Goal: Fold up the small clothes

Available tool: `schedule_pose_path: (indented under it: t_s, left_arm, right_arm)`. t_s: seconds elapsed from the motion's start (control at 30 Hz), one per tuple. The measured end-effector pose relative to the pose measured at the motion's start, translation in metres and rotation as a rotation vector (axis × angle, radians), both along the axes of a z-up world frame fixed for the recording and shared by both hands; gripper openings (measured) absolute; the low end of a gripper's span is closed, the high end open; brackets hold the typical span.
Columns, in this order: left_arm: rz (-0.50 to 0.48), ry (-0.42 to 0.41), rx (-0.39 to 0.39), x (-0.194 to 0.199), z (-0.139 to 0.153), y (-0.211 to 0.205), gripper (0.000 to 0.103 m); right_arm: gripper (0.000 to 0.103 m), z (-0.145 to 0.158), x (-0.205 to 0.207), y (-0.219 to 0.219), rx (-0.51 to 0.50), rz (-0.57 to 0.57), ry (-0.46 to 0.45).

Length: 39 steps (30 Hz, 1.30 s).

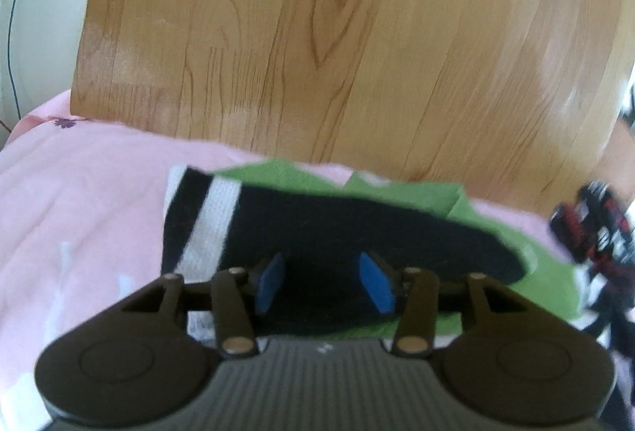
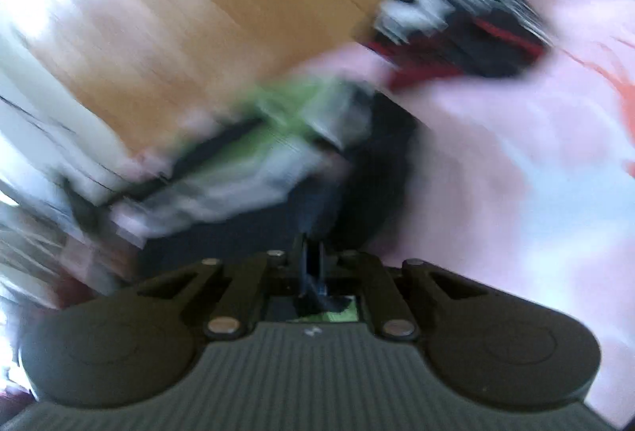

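Knit black sock [image 1: 317,224] – matt; glossy wood board [image 1: 317,34].

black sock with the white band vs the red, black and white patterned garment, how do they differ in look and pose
The black sock with the white band is mostly plain black with one white stripe; the red, black and white patterned garment is busy with several colours. The sock lies stretched out flat on a green cloth; the patterned garment looks bunched and rests straight on the pink bedding. The sock lies just ahead of the left gripper; the garment lies off to the side. Both are on the pink bedding.

Home; pink bedsheet [image 1: 79,193]; wooden floor [image 1: 317,34]
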State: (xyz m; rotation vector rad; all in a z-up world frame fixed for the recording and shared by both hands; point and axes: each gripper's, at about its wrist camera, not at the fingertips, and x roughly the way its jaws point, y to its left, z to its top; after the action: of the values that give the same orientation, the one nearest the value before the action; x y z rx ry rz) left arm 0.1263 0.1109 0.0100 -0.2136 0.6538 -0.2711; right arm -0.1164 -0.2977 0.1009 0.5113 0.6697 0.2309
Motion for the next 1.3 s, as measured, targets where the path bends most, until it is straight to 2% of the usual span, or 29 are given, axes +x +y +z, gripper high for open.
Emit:
schedule_pose_path:
  t_s: [0.13,0.2,0.3,0.43,0.47,0.53,0.57,0.6,0.63,0.7,0.77,0.8,0.93,1.0,1.07,1.17,1.2,1.23,1.27,1.3]
  left_arm:
    - [0.012,-0.041,-0.09,-0.003,0.02,0.018,0.052]
    - [0.026,-0.048,-0.139,-0.004,0.029,0.029,0.055]
    - [0.051,-0.045,-0.224,-0.004,0.032,0.046,0.056]
    - [0.102,-0.045,-0.274,-0.001,0.033,0.065,0.057]
    - [0.114,-0.041,-0.284,0.0,0.032,0.071,0.057]
    - [0.14,-0.03,-0.301,0.004,0.028,0.082,0.058]
    - [0.155,-0.019,-0.311,0.006,0.025,0.088,0.058]
    - [0.172,-0.007,-0.322,0.009,0.022,0.093,0.058]
    - [0.191,0.007,-0.331,0.01,0.019,0.098,0.058]
    - [0.214,0.022,-0.35,0.013,0.014,0.105,0.058]
    - [0.218,0.031,-0.365,0.014,0.01,0.107,0.058]
    - [0.216,0.033,-0.361,0.015,0.009,0.105,0.058]
    - [0.19,0.039,-0.311,0.017,0.004,0.091,0.058]
    - [0.173,0.04,-0.279,0.017,0.002,0.083,0.058]
    - [0.159,0.044,-0.232,0.018,-0.001,0.075,0.058]
    - [0.134,0.051,-0.164,0.019,-0.006,0.062,0.058]
    - [0.132,0.052,-0.136,0.02,-0.008,0.058,0.058]
    - [0.132,0.056,-0.101,0.021,-0.01,0.053,0.056]
    - [0.134,0.065,-0.066,0.022,-0.013,0.049,0.05]
    - [0.138,0.072,-0.021,0.024,-0.015,0.044,0.045]
  right_arm:
    - [0.008,0.088,0.027,0.024,0.0,0.051,-0.23]
    - [0.008,0.126,0.051,0.037,0.048,0.064,-0.307]
    - [0.008,0.16,0.098,0.06,0.171,0.074,-0.368]
    - [0.008,0.179,0.166,0.115,0.2,0.116,-0.387]
    - [0.008,0.177,0.185,0.134,0.213,0.145,-0.368]
    - [0.014,0.166,0.217,0.176,0.176,0.208,-0.317]
    - [0.021,0.157,0.234,0.198,0.131,0.248,-0.279]
    - [0.035,0.144,0.253,0.221,0.068,0.306,-0.221]
    - [0.04,0.132,0.265,0.234,0.02,0.328,-0.172]
    - [0.04,0.111,0.28,0.239,0.0,0.313,-0.1]
    - [0.04,0.1,0.281,0.222,0.037,0.322,-0.105]
    - [0.04,0.098,0.279,0.209,0.024,0.301,-0.124]
    - [0.042,0.085,0.259,0.153,-0.132,0.167,-0.178]
    - [0.049,0.07,0.253,0.127,-0.23,0.099,-0.176]
    - [0.055,0.05,0.254,0.106,-0.29,0.039,-0.143]
    - [0.068,0.014,0.261,0.083,-0.311,-0.021,-0.057]
    - [0.069,0.0,0.264,0.078,-0.316,-0.041,-0.023]
    - [0.069,-0.011,0.269,0.078,-0.321,-0.056,0.007]
    - [0.064,-0.023,0.273,0.074,-0.324,-0.067,0.041]
    - [0.035,-0.032,0.276,0.072,-0.324,-0.062,0.068]
